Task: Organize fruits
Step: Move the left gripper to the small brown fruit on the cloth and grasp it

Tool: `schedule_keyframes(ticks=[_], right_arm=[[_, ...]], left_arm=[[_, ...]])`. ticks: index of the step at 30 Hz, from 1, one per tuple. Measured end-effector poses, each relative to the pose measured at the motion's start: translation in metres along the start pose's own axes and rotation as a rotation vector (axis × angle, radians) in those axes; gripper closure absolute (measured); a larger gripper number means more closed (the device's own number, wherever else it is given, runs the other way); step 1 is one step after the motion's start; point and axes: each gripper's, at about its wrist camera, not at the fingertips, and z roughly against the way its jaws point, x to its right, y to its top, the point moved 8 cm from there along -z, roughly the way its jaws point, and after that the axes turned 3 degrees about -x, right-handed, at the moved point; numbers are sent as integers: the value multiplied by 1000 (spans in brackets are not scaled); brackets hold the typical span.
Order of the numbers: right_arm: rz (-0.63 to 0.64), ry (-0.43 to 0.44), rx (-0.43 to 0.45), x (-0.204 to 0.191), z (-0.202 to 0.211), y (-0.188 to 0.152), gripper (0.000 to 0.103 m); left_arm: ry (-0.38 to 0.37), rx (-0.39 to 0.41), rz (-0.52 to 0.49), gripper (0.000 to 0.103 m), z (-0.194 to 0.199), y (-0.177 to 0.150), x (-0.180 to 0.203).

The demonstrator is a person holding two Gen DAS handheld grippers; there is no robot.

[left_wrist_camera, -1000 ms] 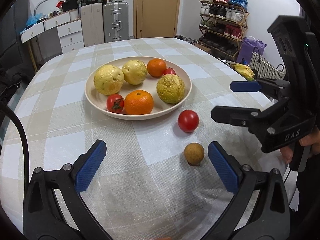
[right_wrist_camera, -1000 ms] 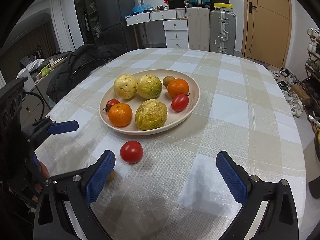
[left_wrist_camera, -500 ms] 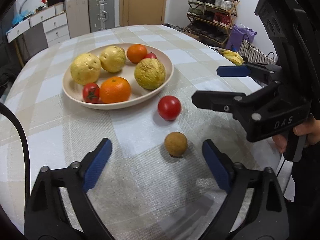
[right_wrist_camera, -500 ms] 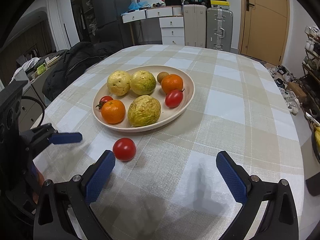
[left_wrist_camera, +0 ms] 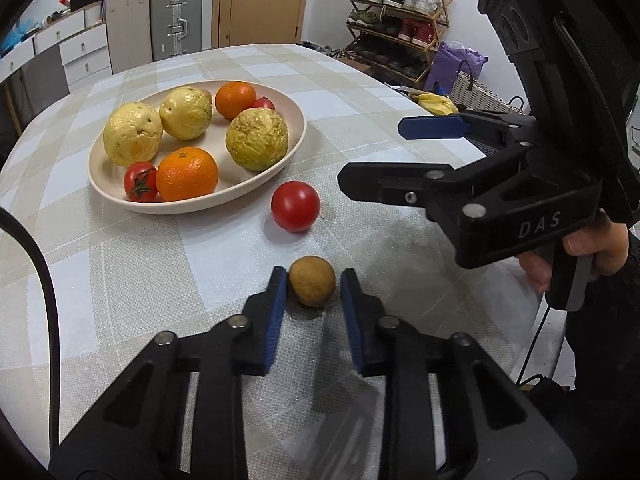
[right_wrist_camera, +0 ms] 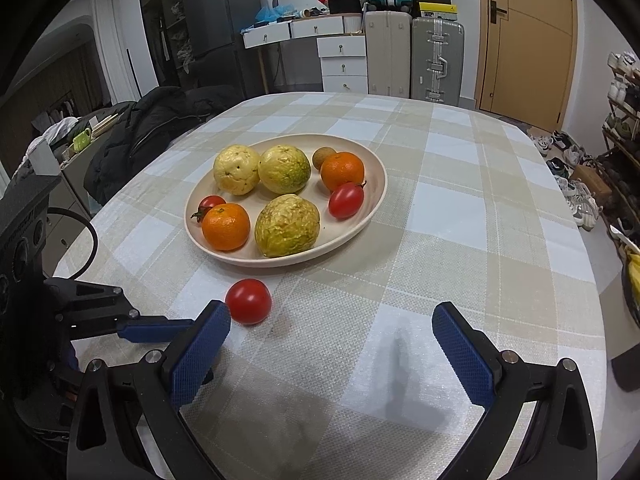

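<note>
Your plate (left_wrist_camera: 296, 128) holds 8 fruits; just beside it, your left gripper (left_wrist_camera: 313, 280) brackets the brown fruit (left_wrist_camera: 312, 286), narrowed but not visibly pinching; your right gripper (right_wrist_camera: 332, 332) is spread.

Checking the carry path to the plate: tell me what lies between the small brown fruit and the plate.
In the left wrist view, a red tomato sits on the tablecloth between the small brown fruit and the plate, apart from both.

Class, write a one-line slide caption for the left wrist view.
Left gripper brackets a small brown fruit on the checked tablecloth, jaws not quite touching it, beside a loose tomato and a fruit plate.
</note>
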Motion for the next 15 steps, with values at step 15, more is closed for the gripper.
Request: schedule_keyframes(ticks=[15], right_arm=[[-11,3,-17,-1,-3,-2,0]], left_arm=[[44,78,66,82,21,11,-27]])
